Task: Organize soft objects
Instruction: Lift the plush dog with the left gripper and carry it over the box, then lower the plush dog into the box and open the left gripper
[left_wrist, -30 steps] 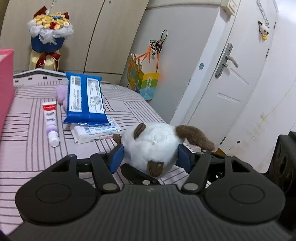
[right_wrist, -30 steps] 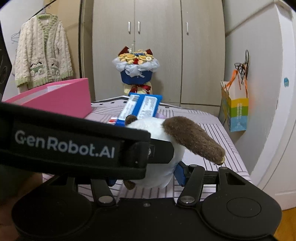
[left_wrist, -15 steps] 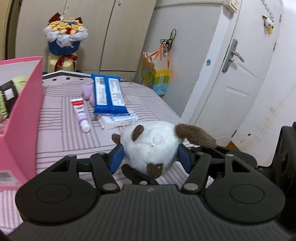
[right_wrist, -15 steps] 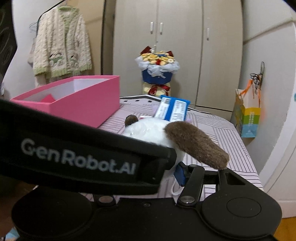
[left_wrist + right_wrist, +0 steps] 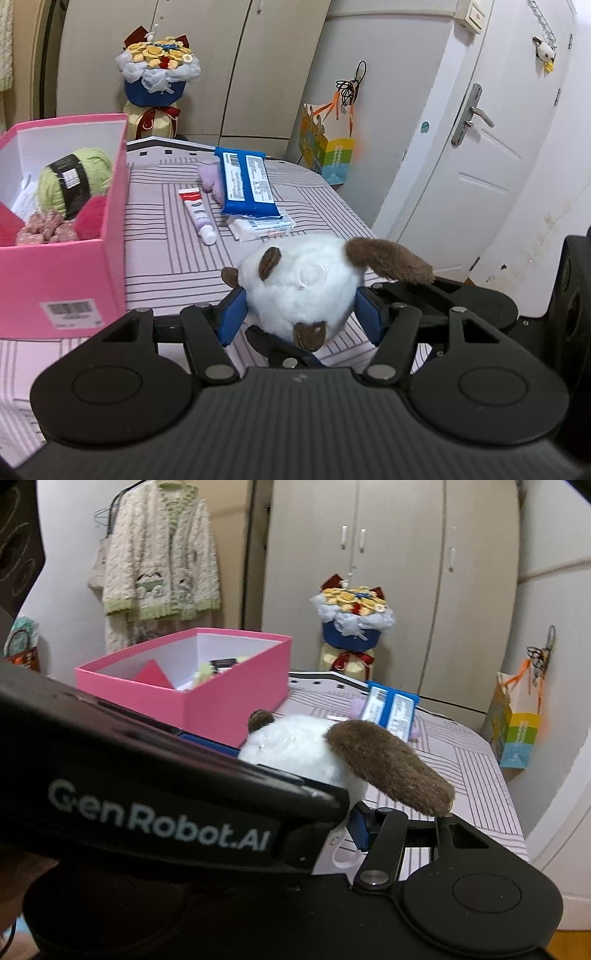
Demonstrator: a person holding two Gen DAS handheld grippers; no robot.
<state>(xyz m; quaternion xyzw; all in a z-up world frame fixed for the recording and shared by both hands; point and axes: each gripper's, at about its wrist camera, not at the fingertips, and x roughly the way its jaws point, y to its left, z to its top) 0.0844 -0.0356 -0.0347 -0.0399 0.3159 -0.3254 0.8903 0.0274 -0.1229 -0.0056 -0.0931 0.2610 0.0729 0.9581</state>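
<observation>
At the far left of the left wrist view stands the pink box [image 5: 70, 284], open at the top, on the striped cloth [image 5: 173, 254] that covers the table. Inside it lie a ball of pale green yarn [image 5: 74, 181] with a black band, a fuzzy deep-pink item and some mottled pink pieces. Just right of the box a small tube [image 5: 197, 214] lies flat with its white cap toward the camera. Beyond it a lilac fluffy thing [image 5: 210, 179] sits against a blue wipes pack [image 5: 247, 182], which rests partly on a white tissue packet [image 5: 264, 229].

In the foreground centre, the left gripper [image 5: 301, 310] pinches the white plush toy [image 5: 301, 284] between its blue pads, one on each flank, and holds it clear above the cloth. The toy's brown ear [image 5: 388, 258] flops to the right.

In the right wrist view the left gripper's black body crosses the frame and hides most of the right gripper [image 5: 295, 805]. One blue pad [image 5: 360, 825] sits against the toy's [image 5: 291, 746] underside beside a white loop; the other pad is hidden, so this looks like a second grip on the toy, but I cannot tell for sure. A flower bouquet [image 5: 352, 616] stands behind the table, before the wardrobe.
</observation>
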